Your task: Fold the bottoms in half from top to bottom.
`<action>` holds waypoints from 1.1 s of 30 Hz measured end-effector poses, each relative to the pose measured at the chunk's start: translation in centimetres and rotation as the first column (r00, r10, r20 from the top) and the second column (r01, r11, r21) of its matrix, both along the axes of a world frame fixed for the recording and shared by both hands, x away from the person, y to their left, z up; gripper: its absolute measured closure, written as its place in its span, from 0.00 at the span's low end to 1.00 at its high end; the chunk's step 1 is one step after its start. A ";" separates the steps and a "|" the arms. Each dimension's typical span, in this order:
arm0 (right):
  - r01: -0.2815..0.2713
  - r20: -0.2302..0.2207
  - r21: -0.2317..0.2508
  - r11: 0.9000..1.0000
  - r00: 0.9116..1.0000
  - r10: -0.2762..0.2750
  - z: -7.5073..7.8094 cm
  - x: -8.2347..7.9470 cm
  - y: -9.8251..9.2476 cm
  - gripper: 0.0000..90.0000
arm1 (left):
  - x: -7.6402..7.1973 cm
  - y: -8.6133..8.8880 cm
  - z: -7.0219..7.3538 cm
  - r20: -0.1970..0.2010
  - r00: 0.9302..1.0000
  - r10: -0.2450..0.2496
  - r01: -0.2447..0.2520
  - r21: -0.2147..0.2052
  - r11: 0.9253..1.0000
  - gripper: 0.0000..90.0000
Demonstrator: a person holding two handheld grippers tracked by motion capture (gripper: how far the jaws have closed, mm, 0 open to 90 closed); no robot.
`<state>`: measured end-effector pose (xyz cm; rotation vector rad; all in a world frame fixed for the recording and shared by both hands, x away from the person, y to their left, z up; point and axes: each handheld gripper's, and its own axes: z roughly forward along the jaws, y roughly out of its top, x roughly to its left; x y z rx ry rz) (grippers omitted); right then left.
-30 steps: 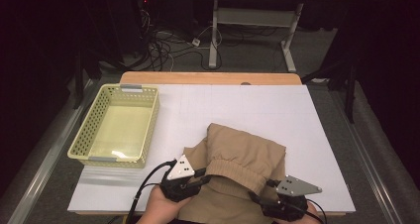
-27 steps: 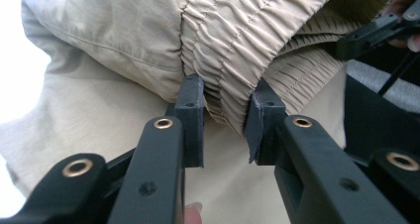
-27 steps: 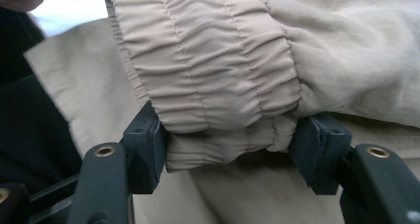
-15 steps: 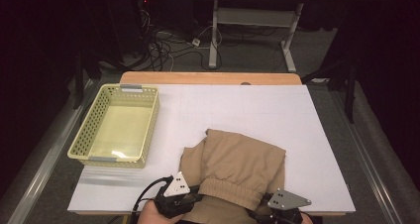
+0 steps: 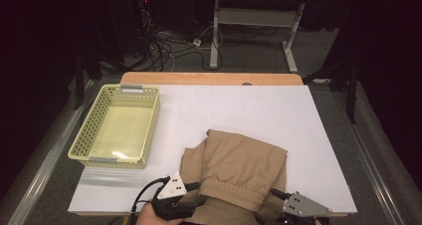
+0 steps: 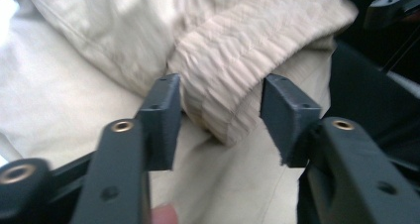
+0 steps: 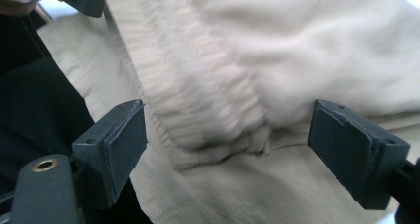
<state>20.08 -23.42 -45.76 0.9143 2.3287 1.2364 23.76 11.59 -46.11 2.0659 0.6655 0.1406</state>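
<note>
Tan trousers lie folded at the worktop's near edge; left gripper and right gripper straddle the elastic waistband, jaws just opened, releasing it; yellow basket waits alongside.

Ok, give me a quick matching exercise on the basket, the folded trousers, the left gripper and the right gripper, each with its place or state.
Things:
1. yellow perforated plastic basket
2. tan folded trousers with ribbed elastic waistband
3. left gripper
4. right gripper

Places or states:
A. jaws widest apart, waistband between them
B. on the table's left side, nothing inside
C. at the table's near edge
D. jaws astride the waistband's folded end

Pairs: 1-B, 2-C, 3-D, 4-A
</note>
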 end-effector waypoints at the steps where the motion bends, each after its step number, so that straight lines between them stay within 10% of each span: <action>1: 0.005 0.003 0.009 1.000 1.000 -0.005 0.2 -0.1 -0.2 0.18 | -0.1 0.2 0.1 0.006 1.000 -0.003 0.003 -0.018 1.000 0.53; 16: 0.087 0.038 0.041 0.995 0.995 -0.088 0.9 0.5 -2.3 0.19 | 2.2 1.6 1.6 0.028 0.998 0.060 -0.056 -0.107 0.993 0.53; 26: 0.115 0.021 0.046 0.992 0.993 -0.116 0.5 1.5 -2.8 0.20 | 10.3 -1.8 4.4 0.036 0.987 0.158 -0.156 -0.053 0.986 0.56; 33: 0.116 0.016 0.039 0.993 0.993 -0.116 0.2 1.9 -3.0 0.21 | 16.1 -4.8 1.8 -0.047 0.971 0.233 -0.233 0.014 0.972 0.56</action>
